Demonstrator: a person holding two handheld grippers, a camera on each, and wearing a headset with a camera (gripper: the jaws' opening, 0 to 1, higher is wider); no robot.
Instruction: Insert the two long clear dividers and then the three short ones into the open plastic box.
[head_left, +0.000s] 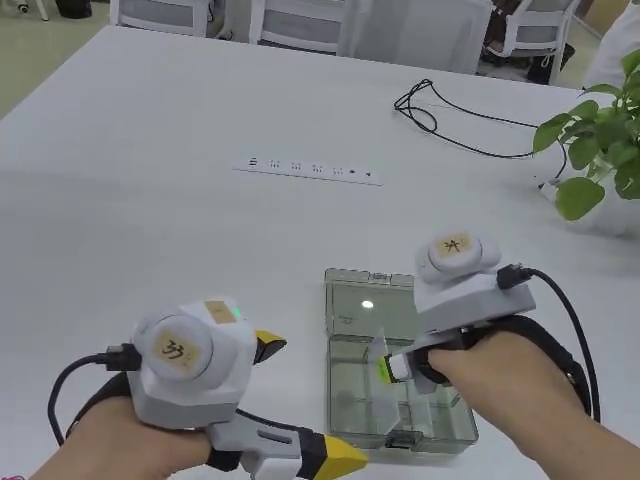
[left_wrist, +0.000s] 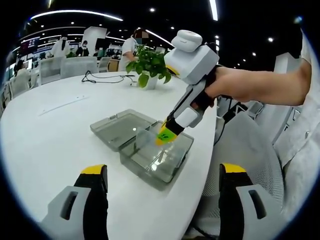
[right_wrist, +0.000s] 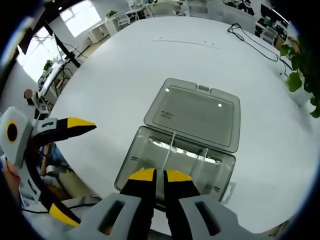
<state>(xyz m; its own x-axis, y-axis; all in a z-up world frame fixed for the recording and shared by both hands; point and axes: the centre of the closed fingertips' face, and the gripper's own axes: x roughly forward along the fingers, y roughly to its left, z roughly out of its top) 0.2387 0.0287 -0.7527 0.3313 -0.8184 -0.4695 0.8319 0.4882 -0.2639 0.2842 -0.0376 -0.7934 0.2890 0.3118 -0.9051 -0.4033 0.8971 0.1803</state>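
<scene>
The open clear plastic box (head_left: 448, 428) lies near the table's front edge, its lid (head_left: 365, 300) folded flat behind it. My right gripper (head_left: 386, 369) is shut on a clear divider (head_left: 378, 350) and holds it upright over the box's left part. In the right gripper view the jaws (right_wrist: 160, 175) pinch the divider (right_wrist: 169, 149) edge-on, reaching down into the box (right_wrist: 136, 161). A thin clear partition (right_wrist: 202, 156) seems to stand inside. My left gripper (head_left: 308, 400) is open and empty, left of the box. In the left gripper view, the right gripper (left_wrist: 166, 136) sits above the box (left_wrist: 172, 167).
A white power strip (head_left: 310, 168) lies mid-table and a black cable (head_left: 440, 115) loops at the back right. A potted plant (head_left: 600, 140) stands at the right edge. Chairs (head_left: 300, 22) line the far side. The table's front edge runs close to the box.
</scene>
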